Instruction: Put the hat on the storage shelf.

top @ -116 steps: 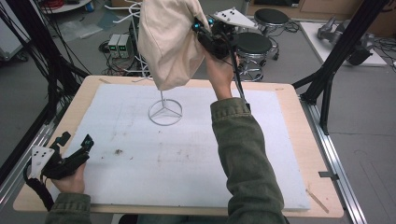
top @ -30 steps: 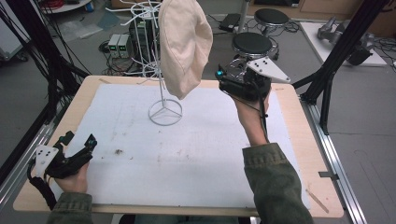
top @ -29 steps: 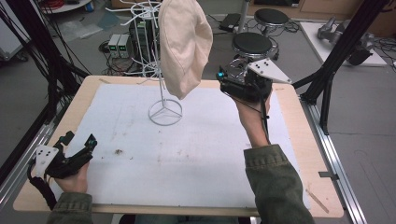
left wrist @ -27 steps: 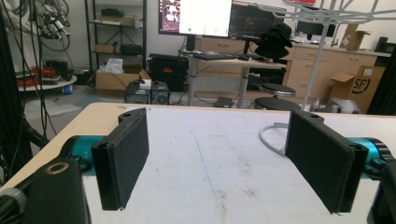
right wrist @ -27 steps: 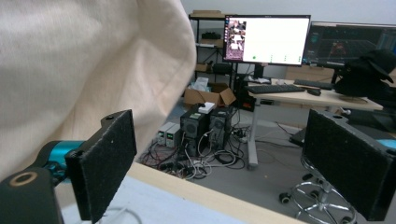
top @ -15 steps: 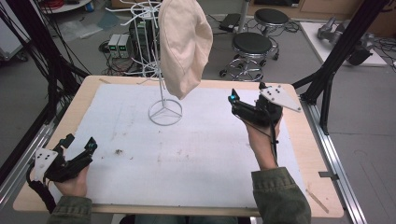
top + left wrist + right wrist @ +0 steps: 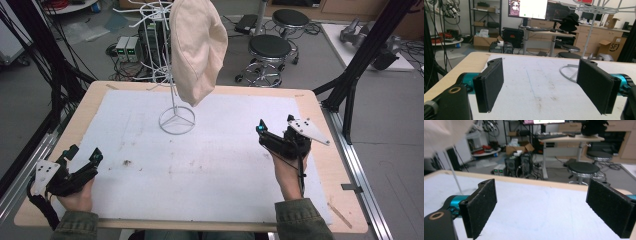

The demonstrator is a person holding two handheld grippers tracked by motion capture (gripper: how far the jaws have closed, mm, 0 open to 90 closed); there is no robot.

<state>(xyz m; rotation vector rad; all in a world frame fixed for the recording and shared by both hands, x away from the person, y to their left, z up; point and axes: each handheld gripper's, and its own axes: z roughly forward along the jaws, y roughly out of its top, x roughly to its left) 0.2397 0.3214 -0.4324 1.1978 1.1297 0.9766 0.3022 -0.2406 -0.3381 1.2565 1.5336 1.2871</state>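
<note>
my right gripper (image 7: 272, 136) has come away from the hat (image 7: 197, 47) and dropped back toward me; it now sits low over the right side of the desk (image 7: 310, 100), well apart from the stand (image 7: 176, 107). a few seconds ago it was up at the cloth, and a second ago it was just beside it, so the pull-back is the thing that has changed. its fingers (image 7: 480, 206) stand wide apart in the right gripper view, with nothing between them but the white mat (image 7: 536, 207).

the hat hangs by itself on the white wire stand at the far middle of the desk, draped down one side with its lower edge above the round base. it hasn't shifted in the last second, which i read as a hang that holds without my support.

my left gripper (image 7: 82, 162) rests at the near left corner of the desk, where it has been all along, its fingers (image 7: 489, 83) spread wide and empty.

as i judge it, the hanging is done and what's left is only parking both hands.
</note>
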